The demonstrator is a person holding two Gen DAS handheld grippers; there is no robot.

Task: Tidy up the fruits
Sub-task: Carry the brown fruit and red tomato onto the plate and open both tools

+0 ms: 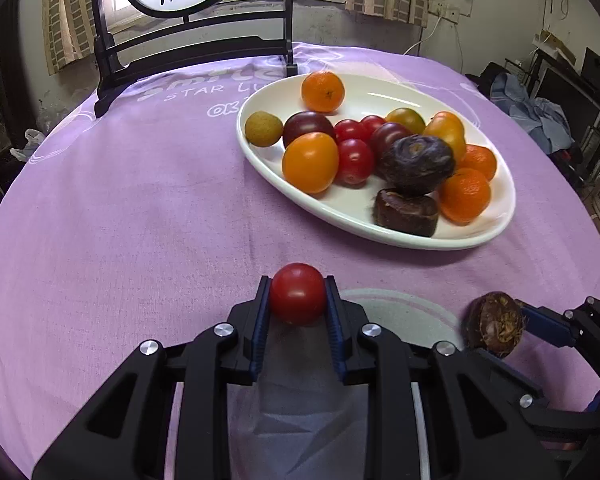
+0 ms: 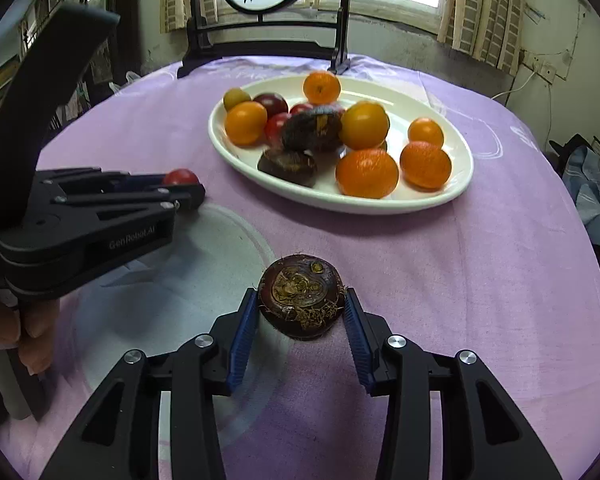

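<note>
We grip a tomato (image 1: 297, 299) in our left gripper (image 1: 298, 304) and a water chestnut (image 2: 301, 297) in our right gripper (image 2: 301, 308), apparently for sorting away from the plate (image 1: 496, 236).

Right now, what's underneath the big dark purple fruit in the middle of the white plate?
The big dark purple fruit rests on neighbouring fruit: red tomatoes at its left and a brown piece in front. The white plate directly beneath it is covered, so anything there is hidden.

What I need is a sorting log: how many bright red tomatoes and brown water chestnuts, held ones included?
Red tomatoes: 4, one in left tool
Brown water chestnuts: 3, one in right tool
Total: 7
</note>
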